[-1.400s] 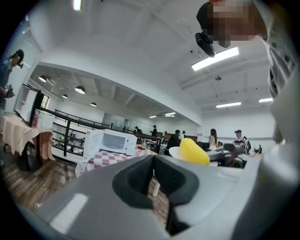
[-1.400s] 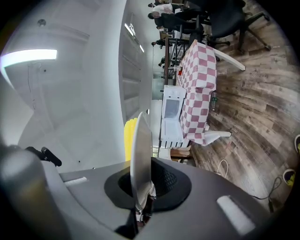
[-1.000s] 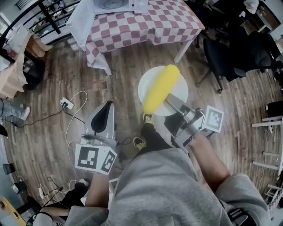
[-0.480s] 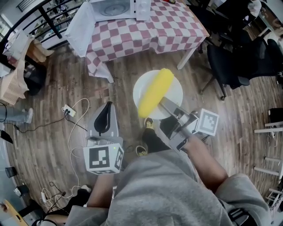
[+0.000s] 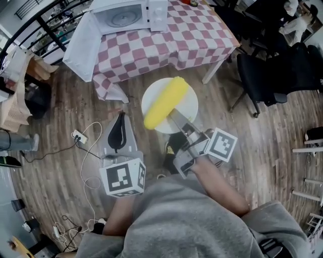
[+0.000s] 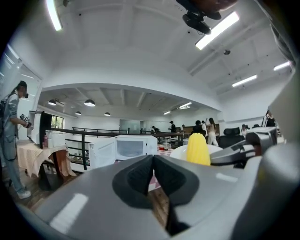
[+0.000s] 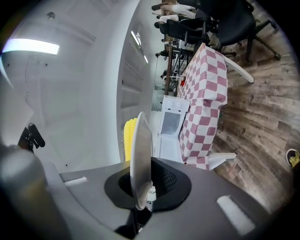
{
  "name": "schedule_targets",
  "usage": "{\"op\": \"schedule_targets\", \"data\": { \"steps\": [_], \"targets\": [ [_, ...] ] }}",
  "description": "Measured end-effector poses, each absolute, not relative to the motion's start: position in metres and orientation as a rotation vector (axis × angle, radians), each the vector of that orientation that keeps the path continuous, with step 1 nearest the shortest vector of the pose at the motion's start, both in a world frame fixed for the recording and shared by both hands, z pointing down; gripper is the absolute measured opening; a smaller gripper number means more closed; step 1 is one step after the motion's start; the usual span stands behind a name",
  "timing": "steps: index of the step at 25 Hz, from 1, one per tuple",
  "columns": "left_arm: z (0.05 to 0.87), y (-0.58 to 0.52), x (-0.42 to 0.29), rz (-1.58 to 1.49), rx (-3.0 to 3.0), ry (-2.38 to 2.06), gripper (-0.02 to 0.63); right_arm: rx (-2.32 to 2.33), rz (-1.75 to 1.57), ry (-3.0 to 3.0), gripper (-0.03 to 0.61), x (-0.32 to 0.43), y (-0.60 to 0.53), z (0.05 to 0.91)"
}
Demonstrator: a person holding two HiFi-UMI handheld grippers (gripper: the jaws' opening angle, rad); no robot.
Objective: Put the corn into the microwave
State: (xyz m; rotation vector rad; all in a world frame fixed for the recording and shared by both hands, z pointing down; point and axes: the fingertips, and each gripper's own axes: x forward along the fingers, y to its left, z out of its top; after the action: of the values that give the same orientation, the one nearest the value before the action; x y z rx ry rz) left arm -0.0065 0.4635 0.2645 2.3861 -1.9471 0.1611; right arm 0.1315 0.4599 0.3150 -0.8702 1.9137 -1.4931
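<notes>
Corn (image 5: 165,102), a long bright-yellow cob, is laid across a round white plate (image 5: 192,101). The plate's rim is clamped in the jaws of the right gripper (image 5: 175,118), short of the open microwave (image 5: 126,14) on the checked table (image 5: 192,35). The left gripper (image 5: 120,126) is carried with its jaws pressed together, empty.

A table (image 5: 192,35) under a red-and-white checked cloth stands far across the wooden floor (image 5: 60,171), a black office chair (image 5: 275,75) to its right, a white power strip (image 5: 76,135) near left.
</notes>
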Motion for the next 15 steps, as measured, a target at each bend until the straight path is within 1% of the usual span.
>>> {"op": "schedule_targets", "data": {
  "steps": [15],
  "targets": [
    [0.262,0.375,0.019,0.178,2.342,-1.989,0.011,-0.853,-1.506,1.940,0.005,0.151,0.370,0.315]
  ]
}}
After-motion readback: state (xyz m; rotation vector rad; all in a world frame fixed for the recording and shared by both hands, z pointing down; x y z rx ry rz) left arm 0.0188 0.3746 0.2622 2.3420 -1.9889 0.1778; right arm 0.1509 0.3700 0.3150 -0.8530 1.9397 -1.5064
